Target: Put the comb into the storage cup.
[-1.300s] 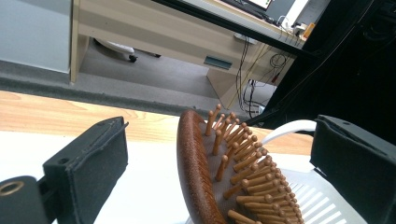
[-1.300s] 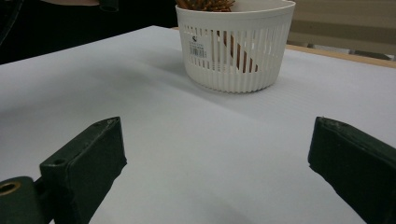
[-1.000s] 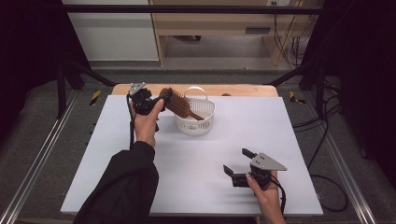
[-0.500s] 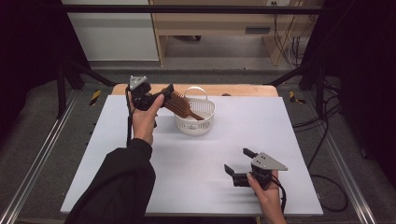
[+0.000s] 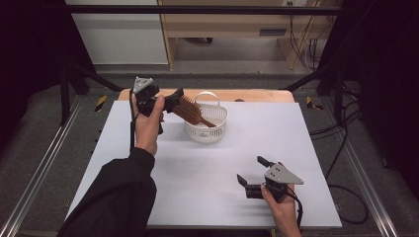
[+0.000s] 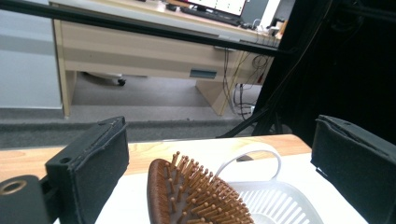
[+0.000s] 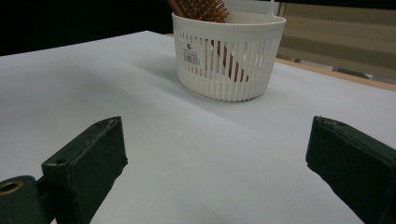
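Your left tongs (image 5: 173,98) are hovering at the far left of the desk (image 5: 212,197), raised above the white sheet and pointing toward the basket (image 5: 206,129). In the left gripper view the jaws are standing spread wide, one at each side of the frame, with the brush head lying between and below them; neither jaw is touching it.

The wooden hairbrush (image 5: 190,109) is resting in the white slatted basket. Its bristled head (image 6: 191,196) is sticking up and out over the near-left rim, bristles facing up, while the handle is slanting down inside the basket. In the right gripper view the brown handle is showing through the slats (image 7: 227,58), and the bristle tips are poking above the rim (image 7: 201,9).

The basket is sitting upright toward the far middle of the desk, its loop handle (image 6: 254,156) rising at the back edge. A small printed label is showing on its wall (image 7: 191,56).

Your right tongs (image 5: 249,173) are resting low at the near right of the desk, well apart from the basket and aimed toward it. Their jaws are spread wide too, gripping nothing, with bare white sheet between them.
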A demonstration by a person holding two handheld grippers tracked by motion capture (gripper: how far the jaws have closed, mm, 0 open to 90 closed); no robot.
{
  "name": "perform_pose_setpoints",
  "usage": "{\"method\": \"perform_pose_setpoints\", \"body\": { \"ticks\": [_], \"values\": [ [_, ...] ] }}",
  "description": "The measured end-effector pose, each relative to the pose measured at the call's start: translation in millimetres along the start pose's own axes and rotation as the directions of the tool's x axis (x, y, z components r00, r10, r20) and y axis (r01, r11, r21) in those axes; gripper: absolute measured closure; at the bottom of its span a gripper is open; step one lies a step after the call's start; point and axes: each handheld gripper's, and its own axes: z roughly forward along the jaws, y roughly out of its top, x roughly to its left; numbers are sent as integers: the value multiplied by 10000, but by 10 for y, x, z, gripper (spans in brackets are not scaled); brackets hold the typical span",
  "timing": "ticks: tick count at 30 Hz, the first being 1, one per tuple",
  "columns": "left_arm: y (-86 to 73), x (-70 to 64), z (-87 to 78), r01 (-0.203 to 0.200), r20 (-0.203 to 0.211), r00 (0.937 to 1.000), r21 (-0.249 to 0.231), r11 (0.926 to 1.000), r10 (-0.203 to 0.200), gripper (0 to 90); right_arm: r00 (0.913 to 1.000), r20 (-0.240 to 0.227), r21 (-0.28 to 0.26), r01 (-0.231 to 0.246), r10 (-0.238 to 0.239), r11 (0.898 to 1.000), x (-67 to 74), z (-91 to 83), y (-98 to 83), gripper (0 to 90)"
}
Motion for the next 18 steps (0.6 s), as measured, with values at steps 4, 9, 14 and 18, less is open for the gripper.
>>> {"method": "perform_pose_setpoints", "body": {
  "ticks": [4, 9, 14, 18],
  "values": [
    [72, 49, -115, -193, -52, 9998, -30, 9998, 193, 36, 9999, 81, -431, -139, 143, 9990, -1, -39, 1, 56],
    [210, 111, -280, -315, -80, 9995, -370, 9988, 312, 36, 9978, 435, -392, -485, 502, 9981, -20, -42, -4, 59],
    [297, 131, -386, -704, -298, 9972, -641, 9955, 686, 40, 9960, 689, -284, -545, 564, 9981, -59, -38, 19, 59],
    [354, 118, -427, -1091, -183, 9940, -656, 9919, 1081, 40, 9942, 859, -213, -632, 649, 9978, -110, -55, 53, 54]
  ]
}}
